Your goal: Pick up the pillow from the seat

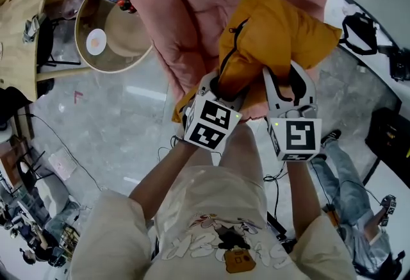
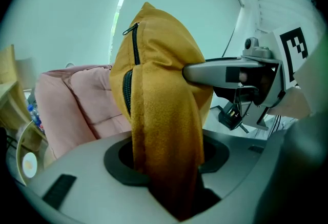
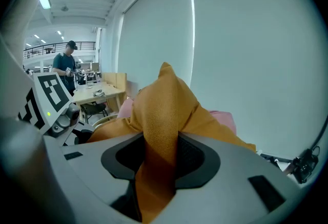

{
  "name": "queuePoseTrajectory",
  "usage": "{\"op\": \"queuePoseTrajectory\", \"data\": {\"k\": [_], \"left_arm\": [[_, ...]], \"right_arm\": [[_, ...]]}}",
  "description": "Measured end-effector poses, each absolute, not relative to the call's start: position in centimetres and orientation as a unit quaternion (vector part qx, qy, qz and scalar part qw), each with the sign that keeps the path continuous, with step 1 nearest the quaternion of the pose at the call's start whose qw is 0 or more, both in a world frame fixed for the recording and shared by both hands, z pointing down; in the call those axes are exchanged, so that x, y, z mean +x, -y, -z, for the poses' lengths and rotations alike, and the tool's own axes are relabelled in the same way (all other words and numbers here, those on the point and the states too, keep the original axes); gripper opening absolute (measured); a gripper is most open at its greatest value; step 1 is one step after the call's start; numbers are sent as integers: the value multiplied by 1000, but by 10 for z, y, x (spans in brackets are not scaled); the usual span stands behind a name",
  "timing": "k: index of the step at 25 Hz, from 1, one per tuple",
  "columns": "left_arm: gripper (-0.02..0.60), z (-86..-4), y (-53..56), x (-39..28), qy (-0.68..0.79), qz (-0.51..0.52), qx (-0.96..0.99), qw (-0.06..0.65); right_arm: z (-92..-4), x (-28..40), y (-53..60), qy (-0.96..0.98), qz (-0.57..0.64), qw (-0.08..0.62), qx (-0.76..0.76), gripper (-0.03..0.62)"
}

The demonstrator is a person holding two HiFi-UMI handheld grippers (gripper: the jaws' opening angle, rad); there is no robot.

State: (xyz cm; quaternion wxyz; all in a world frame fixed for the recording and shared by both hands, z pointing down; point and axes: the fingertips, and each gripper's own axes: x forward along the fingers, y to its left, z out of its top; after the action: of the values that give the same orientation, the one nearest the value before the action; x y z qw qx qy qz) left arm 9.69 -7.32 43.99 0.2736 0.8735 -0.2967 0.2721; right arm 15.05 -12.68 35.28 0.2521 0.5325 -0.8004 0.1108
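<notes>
Left claw [image 1: 221, 88] and right claw [image 1: 286, 77] each clamped partway shut on orange pillow [image 1: 272, 32], frame centre, overlapping pink seat [image 1: 186, 9] upper middle

We see a glossy grey stone floor [image 1: 109, 118]; 1 wooden table [image 1: 16, 35] stands beside a round rattan table [image 1: 131, 35]; a pale roller blind [image 3: 246, 54] covers the wall.

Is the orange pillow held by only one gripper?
No, the left gripper and the right gripper both clamp the pillow.
</notes>
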Motion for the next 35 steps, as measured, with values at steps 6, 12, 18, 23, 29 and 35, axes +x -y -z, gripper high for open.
{"op": "queuePoseTrajectory", "data": {"k": [6, 12, 18, 23, 29, 35], "left_arm": [[218, -409, 64, 87, 300, -272, 878, 256], [218, -374, 52, 86, 300, -273, 882, 240], [218, -344, 40, 83, 313, -270, 880, 236], [218, -315, 35, 81, 319, -265, 882, 223], [218, -279, 34, 81, 331, -261, 884, 200], [219, -247, 34, 88, 346, -254, 885, 178]], "right_arm": [[-321, 142, 114, 802, -108, 227, 541, 179], [-290, 141, 96, 804, -102, 211, 546, 178], [-261, 142, 82, 808, -97, 191, 549, 179], [-232, 141, 74, 814, -85, 169, 549, 179], [-194, 143, 68, 821, -72, 143, 548, 178], [-160, 150, 65, 833, -51, 123, 537, 178]]}}
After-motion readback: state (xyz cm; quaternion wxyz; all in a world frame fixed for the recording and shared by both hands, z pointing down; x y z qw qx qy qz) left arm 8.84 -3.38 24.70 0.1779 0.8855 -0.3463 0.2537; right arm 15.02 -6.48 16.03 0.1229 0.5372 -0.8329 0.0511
